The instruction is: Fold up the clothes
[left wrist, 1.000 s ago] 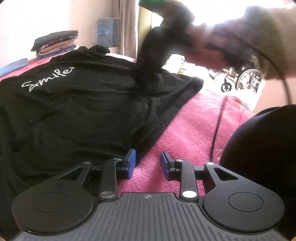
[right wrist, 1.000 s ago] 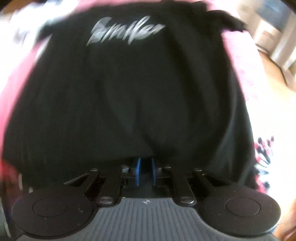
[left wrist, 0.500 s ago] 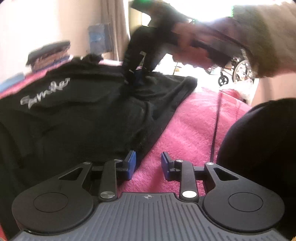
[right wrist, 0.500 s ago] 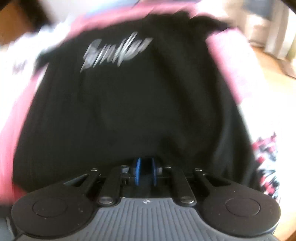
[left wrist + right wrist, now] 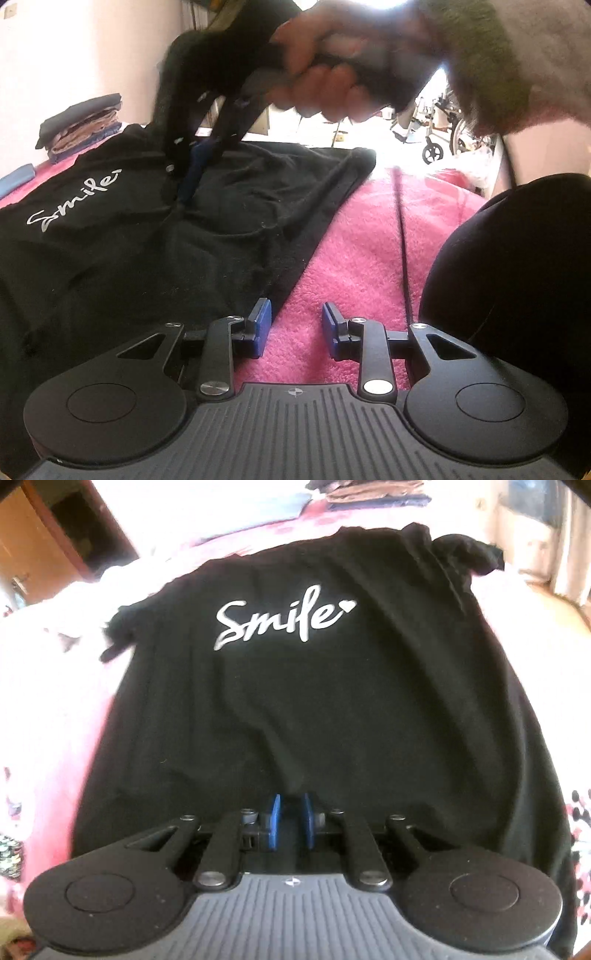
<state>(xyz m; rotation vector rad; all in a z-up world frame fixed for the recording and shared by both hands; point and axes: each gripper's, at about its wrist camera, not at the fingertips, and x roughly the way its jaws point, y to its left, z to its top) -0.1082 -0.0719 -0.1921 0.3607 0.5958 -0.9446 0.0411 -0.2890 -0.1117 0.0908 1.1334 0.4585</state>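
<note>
One black T-shirt [image 5: 295, 701] lies spread on a pink blanket [image 5: 351, 236], which covers the surface that carries everything; whether that is a bed or something else cannot be told. The shirt bears one white word, "Smile", with a small heart after it, and the print faces up. Its neck end points toward the far edge of the blanket, with one bunched sleeve at each far corner of the shirt. The hem runs along the near side.

There are two hand-held grippers. The left hand-held gripper [image 5: 295, 328] hovers low over the bare pink blanket just beside the shirt's side edge; its blue pads stand well apart and hold nothing. The right hand-held gripper [image 5: 290, 825] is at the hem, its two blue pads drawn close together with a fold of black fabric pinched between them. In the left wrist view the same tool reaches down into the middle of the shirt, gripped by the person's right hand [image 5: 325, 77], with a grey-green sleeve [image 5: 491, 59] behind it.

One stack of folded clothes [image 5: 81, 125] sits near the far edge of the blanket, a dark piece on top of pinkish and blue layers. A thin black cable [image 5: 402, 240] crosses the blanket. No container shows in either view.
</note>
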